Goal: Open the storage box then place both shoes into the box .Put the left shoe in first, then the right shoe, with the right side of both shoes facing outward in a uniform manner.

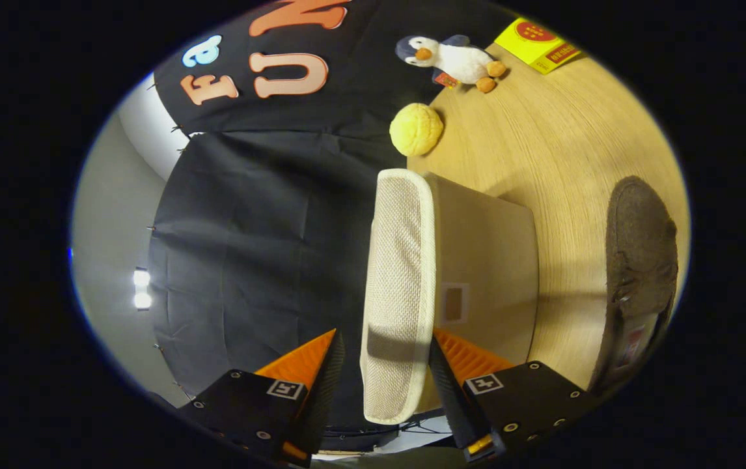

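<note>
**Lid lifted, shoes wait outside the box**

Fingers of the gripper (386,374) stand spread on either side of the box lid's (399,293) edge, one orange-faced pad on each side of the woven cream panel. Small gaps show between pads and panel, so whether they press on it cannot be told from this view. The camera is rolled, so the table (562,137) runs up the far side of the box (483,260) instead of lying level beneath it.

The lid reaches away from the fingers along the beige box, whose side carries a small label window. It appears raised clear of the box body, which suggests the opening step is under way or nearly finished; the inside of the box is hidden behind the lid.

One dark brown shoe (640,273) lies on the table well apart from the box, on the side away from the lid, its opening turned toward the gripper end. Whether it is the left or the right shoe cannot be told. By this picture, neither shoe is seen in the box, so both placements appear to remain.

Beyond the box, a round yellow bun (416,129) sits just past the lid's far end. Farther on lie a plush penguin (454,60) and a yellow carton (538,43).
</note>
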### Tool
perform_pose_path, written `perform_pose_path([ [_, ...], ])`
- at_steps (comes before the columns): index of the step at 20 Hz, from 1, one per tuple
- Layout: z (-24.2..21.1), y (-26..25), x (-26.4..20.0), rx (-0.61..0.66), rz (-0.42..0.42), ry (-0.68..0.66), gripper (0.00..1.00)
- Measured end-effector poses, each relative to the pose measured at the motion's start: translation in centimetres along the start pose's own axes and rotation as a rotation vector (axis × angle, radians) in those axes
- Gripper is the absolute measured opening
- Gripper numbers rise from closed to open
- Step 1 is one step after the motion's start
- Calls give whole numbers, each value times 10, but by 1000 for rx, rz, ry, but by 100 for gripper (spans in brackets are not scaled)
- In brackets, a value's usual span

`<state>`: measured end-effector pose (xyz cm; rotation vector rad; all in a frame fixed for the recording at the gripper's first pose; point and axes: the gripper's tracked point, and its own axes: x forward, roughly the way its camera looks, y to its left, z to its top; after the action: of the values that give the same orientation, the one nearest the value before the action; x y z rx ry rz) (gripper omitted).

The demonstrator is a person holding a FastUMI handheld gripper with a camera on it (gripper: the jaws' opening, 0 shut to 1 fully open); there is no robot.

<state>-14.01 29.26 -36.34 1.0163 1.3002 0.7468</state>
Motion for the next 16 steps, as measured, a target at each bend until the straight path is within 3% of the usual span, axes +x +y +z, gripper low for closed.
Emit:
perform_pose_path([
  [2,3,32,-4,-64,39,0,71],
  [4,15,56,-1,-130,39,-40,56],
  [5,21,70,3,-169,43,-60,42],
  [7,23,93,11,-228,42,-63,29],
  [11,17,128,39,-311,19,-18,15],
  [16,9,157,93,-349,24,48,15],
])
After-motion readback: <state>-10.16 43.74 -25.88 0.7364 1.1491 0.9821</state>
